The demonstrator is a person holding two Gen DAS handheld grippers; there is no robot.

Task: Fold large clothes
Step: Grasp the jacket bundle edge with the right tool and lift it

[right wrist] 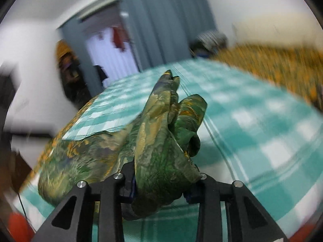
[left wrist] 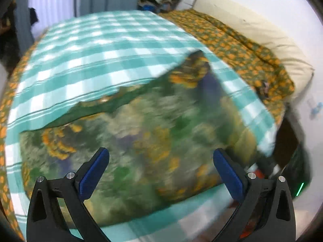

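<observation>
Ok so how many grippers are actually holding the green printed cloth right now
1. The right gripper is shut on a bunched edge of the green printed cloth; the left gripper hangs open above it, gripping nothing.

A bed [left wrist: 282,109] carries everything, under an orange-and-green floral bedspread [left wrist: 238,46]. A teal-and-white checked sheet [left wrist: 105,46] lies spread over it. On that sheet rests a green floral printed garment [left wrist: 131,145], blurred. A cream pillow [left wrist: 252,26] lies along the bed's far edge.

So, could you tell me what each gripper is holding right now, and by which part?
The right gripper clamps a bunched edge of the green patterned cloth. The left gripper is open above it, holding nothing.
</observation>
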